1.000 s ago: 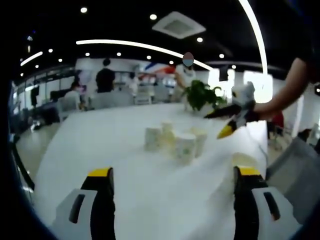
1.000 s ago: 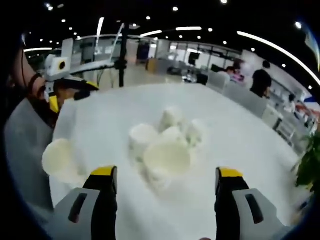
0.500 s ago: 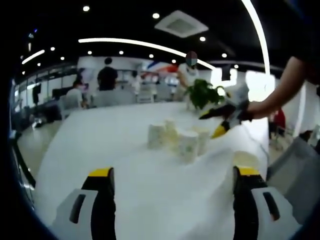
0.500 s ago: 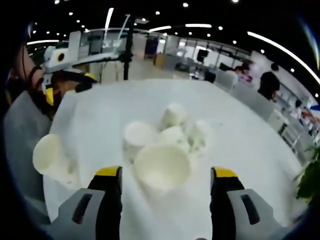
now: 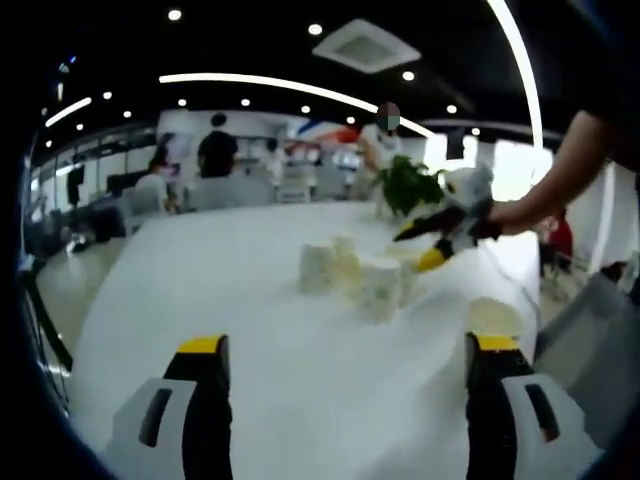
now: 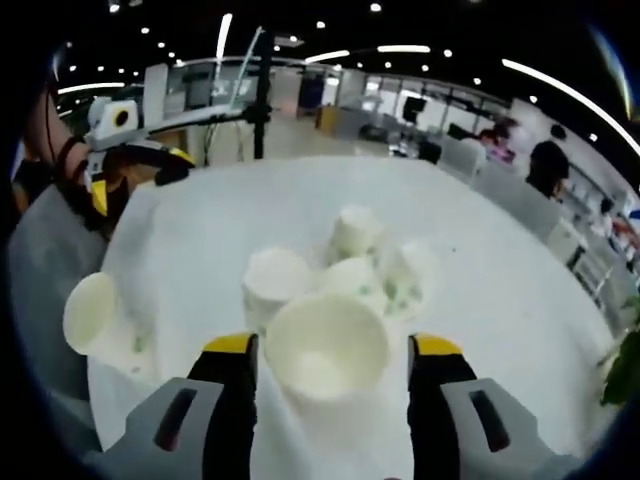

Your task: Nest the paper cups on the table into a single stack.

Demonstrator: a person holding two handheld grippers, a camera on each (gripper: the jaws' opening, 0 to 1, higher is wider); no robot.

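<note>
Several white paper cups [image 5: 355, 272] stand bunched in the middle of the white table [image 5: 230, 290]. Another cup [image 5: 493, 315] sits apart near the table's edge; it lies on its side [image 6: 95, 315] in the right gripper view. My left gripper [image 5: 347, 345] is open, well short of the bunch, with nothing between its jaws. My right gripper [image 6: 333, 345] straddles the nearest cup [image 6: 325, 350], whose mouth faces the camera; a slim gap shows on each side. It reaches in from the right [image 5: 435, 240] in the left gripper view. The left gripper [image 6: 140, 165] shows at far left.
A potted plant [image 5: 405, 185] stands at the table's far end. People and chairs [image 5: 215, 160] are beyond the table. A dark pole [image 6: 262, 100] rises behind it. The table's edge runs close by the lone cup.
My right gripper has moved forward and down over the nearest cup, and its jaws have narrowed around it. The left gripper has barely moved.
</note>
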